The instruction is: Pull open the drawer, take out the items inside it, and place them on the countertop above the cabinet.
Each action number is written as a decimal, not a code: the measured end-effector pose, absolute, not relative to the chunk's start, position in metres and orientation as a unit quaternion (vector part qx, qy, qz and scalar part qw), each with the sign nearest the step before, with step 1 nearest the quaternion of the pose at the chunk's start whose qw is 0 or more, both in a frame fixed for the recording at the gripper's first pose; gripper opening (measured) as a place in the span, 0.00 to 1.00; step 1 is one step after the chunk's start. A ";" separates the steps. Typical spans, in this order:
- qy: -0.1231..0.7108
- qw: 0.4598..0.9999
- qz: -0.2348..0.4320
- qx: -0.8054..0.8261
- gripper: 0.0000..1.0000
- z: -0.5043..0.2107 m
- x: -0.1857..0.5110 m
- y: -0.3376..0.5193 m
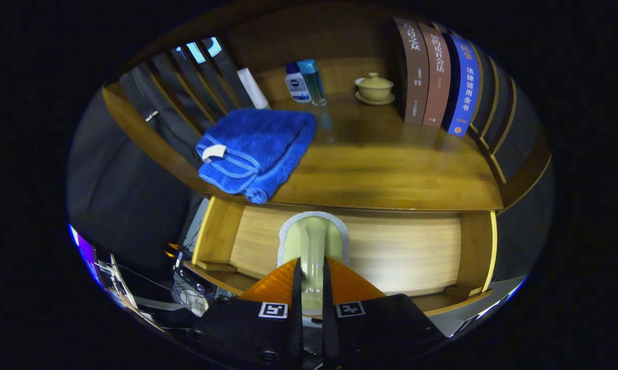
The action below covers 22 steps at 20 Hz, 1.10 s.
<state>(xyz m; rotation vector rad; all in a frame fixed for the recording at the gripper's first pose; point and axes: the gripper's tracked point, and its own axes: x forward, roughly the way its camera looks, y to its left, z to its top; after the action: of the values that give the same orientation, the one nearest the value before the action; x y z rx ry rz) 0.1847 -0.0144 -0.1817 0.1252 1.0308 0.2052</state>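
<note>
The gripper camera rides just behind the tongs (311,288), looking forward and down, very close over the open drawer (350,252). The counter (381,164) lies beyond at twelve o'clock, the books (435,77) at one o'clock.

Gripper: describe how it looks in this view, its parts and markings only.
The gripper shows two thin, flat fingers running forward side by side. Behind them sit two blocky black carriages, each bearing a square black-and-white marker tag. Dark screw heads dot the left carriage. Orange wedge-shaped panels flank the fingers.
</note>
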 end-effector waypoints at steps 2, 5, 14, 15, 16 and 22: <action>0.474 0.874 0.088 0.054 0.19 -0.167 0.198 -0.022; 0.461 0.884 0.071 0.039 0.19 -0.166 0.226 -0.034; 0.471 0.882 0.025 0.010 0.19 -0.200 0.314 -0.051; 0.474 0.880 0.022 0.007 0.19 -0.203 0.320 -0.052; 0.476 0.879 0.017 0.008 0.19 -0.206 0.328 -0.053; 0.479 0.878 0.010 -0.014 0.20 -0.212 0.368 -0.050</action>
<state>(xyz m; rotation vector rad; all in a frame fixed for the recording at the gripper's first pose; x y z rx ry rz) 0.3679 -0.0501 -0.2118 -0.0294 0.9987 0.0208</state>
